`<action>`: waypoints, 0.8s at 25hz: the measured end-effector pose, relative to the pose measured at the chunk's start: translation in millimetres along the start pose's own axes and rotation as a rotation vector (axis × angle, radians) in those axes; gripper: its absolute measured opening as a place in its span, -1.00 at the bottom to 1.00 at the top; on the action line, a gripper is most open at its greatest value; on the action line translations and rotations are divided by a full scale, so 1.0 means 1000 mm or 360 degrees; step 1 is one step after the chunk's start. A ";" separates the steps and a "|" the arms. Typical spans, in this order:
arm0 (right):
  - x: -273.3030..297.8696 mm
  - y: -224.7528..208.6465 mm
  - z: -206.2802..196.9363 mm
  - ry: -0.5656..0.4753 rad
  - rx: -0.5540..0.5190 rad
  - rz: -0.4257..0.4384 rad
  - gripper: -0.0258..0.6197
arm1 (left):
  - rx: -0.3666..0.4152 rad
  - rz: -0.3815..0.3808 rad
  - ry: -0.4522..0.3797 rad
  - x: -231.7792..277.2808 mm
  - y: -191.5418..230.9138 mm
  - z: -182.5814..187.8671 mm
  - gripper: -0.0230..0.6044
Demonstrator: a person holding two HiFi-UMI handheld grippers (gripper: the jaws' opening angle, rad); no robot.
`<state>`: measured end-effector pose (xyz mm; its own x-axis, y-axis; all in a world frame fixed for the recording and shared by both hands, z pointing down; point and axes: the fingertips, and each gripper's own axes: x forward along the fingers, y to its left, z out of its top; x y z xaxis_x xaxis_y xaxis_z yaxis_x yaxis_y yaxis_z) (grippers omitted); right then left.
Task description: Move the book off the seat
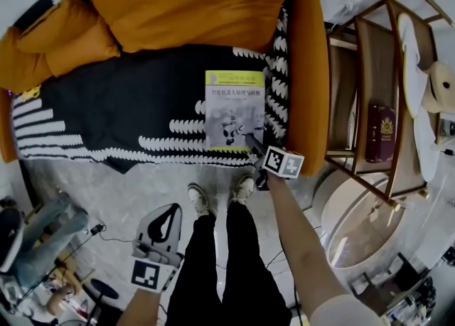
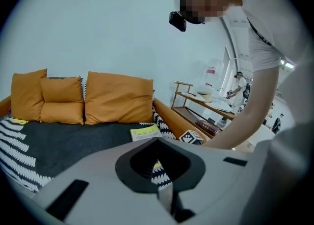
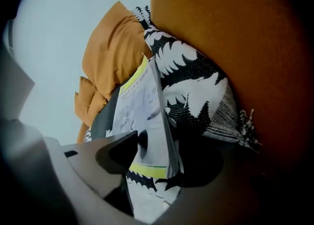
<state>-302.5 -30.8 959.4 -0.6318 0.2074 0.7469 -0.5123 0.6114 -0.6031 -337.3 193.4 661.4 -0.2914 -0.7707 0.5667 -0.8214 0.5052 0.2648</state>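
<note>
While the book [image 1: 234, 109] lies at the sofa's [image 1: 310, 69] front right corner, I have the right hand-held gripper [image 1: 256, 150] spread around its near edge; the left hand-held gripper [image 1: 169, 214] is closed, empty.

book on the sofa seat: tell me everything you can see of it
The book is a thin, closed softcover with a pale cover, yellow-green bands at top and bottom, dark print and a greyish illustration. It lies flat, face up, on the black-and-white throw covering the seat, near the front edge and close to the orange armrest. The right gripper straddles its near right corner, jaws apart with the book's edge between them, not visibly clamped.
</note>
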 end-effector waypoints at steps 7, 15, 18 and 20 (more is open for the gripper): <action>-0.003 0.032 -0.005 0.0028 0.0128 0.0308 -0.12 | -0.0021 0.0059 -0.0006 -0.007 0.016 -0.001 -0.88; -0.006 0.078 0.014 -0.0088 0.0259 0.0727 -0.42 | -0.0023 0.0071 0.0034 -0.010 0.019 -0.009 -0.87; -0.008 0.096 0.024 -0.0114 0.0317 0.0835 -0.39 | -0.0026 0.0081 0.0038 -0.010 0.019 -0.013 -0.88; 0.000 0.097 0.017 -0.0063 0.0298 0.0775 -0.37 | -0.0030 0.0083 0.0042 -0.011 0.018 -0.015 -0.88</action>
<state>-361.9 15.6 896.2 -0.8425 0.4023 0.3583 -0.2464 0.3036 -0.9204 -341.3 216.2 671.8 -0.3199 -0.7328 0.6005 -0.7961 0.5516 0.2489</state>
